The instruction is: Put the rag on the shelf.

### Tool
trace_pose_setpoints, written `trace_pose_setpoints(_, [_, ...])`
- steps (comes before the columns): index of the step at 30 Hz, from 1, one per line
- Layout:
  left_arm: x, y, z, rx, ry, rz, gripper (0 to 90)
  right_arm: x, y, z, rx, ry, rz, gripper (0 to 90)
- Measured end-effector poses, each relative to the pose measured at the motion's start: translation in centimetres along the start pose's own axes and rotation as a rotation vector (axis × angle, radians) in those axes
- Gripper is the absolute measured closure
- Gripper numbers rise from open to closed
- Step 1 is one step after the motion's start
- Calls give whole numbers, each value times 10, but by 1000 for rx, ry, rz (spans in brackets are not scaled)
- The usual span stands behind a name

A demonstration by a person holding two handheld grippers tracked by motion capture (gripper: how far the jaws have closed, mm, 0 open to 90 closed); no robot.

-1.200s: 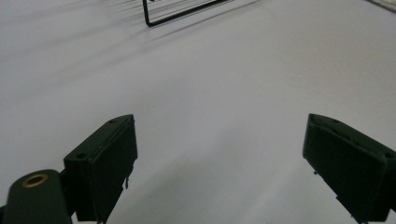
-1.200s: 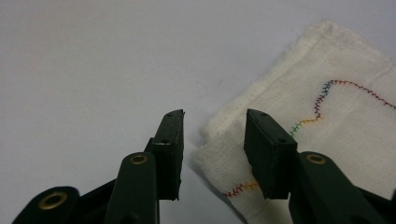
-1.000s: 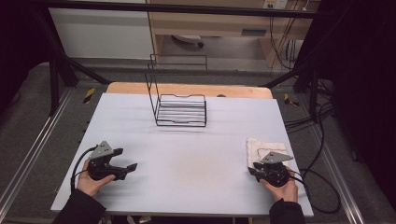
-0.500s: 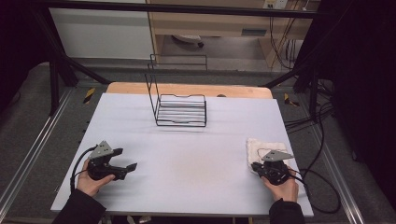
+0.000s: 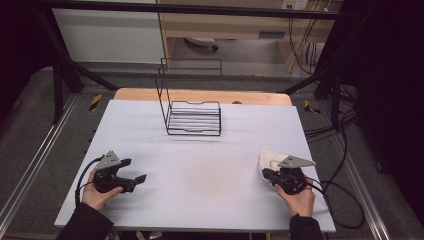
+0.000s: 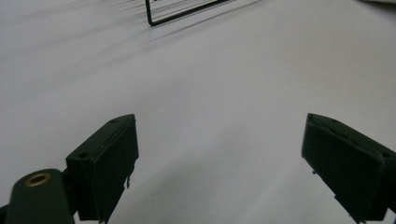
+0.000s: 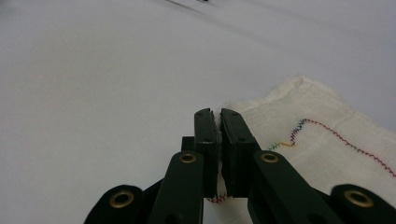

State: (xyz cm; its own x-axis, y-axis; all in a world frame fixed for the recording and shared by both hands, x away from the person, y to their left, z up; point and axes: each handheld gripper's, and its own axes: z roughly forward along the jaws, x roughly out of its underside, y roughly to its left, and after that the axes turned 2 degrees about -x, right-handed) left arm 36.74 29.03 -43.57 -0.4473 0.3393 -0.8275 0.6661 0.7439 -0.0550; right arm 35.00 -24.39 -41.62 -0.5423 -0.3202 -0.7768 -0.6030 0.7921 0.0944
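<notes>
White worktop (image 5: 200, 180) carries a black wire rack (image 5: 192, 112). Right tongs (image 7: 217, 116) pinch a soft, limp cream stitched cloth (image 7: 322, 140) at its edge; left tongs (image 6: 224, 154) gape wide, empty.

Worktop (image 5: 200, 180) pale grey-white, wooden tan strip along far edge. Wire rack (image 5: 192, 112) black. Cloth (image 7: 317, 144) cream, wavy rainbow-coloured stitch line across it. Both hand-held grippers black, brass-coloured rivets, grey three-cornered top plates. Floor beyond worktop dark grey.
</notes>
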Motion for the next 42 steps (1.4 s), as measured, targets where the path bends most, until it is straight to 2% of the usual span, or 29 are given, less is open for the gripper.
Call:
trace_pose_setpoints(7, [0,0,0,-4,2,0,108,-12,13,12,-42,-30,18,859])
trace_pose_setpoints(22, [0,0,0,-12,5,0,109,-35,45,41,-115,-31,21,859])
trace_pose_setpoints(35, [0,0,0,-13,7,4,109,-54,76,85,-159,-6,7,858])
trace_pose_setpoints(42, [0,0,0,-13,8,7,110,-51,80,109,-151,18,21,857])
